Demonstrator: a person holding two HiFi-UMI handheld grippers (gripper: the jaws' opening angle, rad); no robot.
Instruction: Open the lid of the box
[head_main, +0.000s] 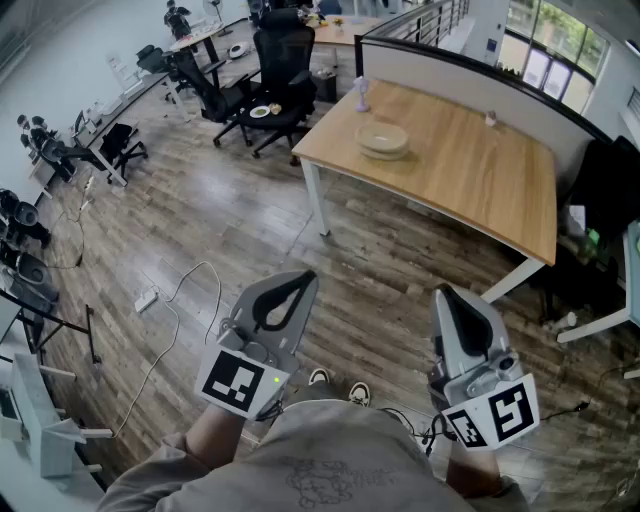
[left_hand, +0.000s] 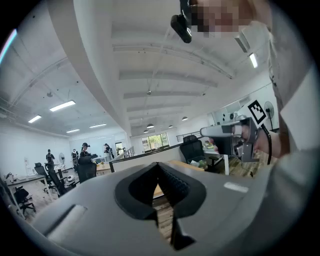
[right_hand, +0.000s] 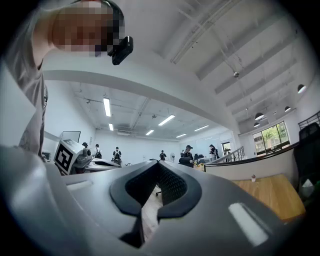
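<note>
Wooden tabletop (head_main: 470, 185), open office, carries one round beige box (head_main: 382, 138). We hold left tongs (head_main: 304, 277) and right tongs (head_main: 443, 293) pressed together, empty.

left gripper (head_main: 290, 290) closed, right gripper (head_main: 455, 305) closed, both empty

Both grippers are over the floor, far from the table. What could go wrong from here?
1. A cable lies on the floor beside the person; a step to the left may catch it.
2. The left gripper and right gripper are shut and empty; reaching the box like this, they may push it across the table instead of gripping its lid.
</note>
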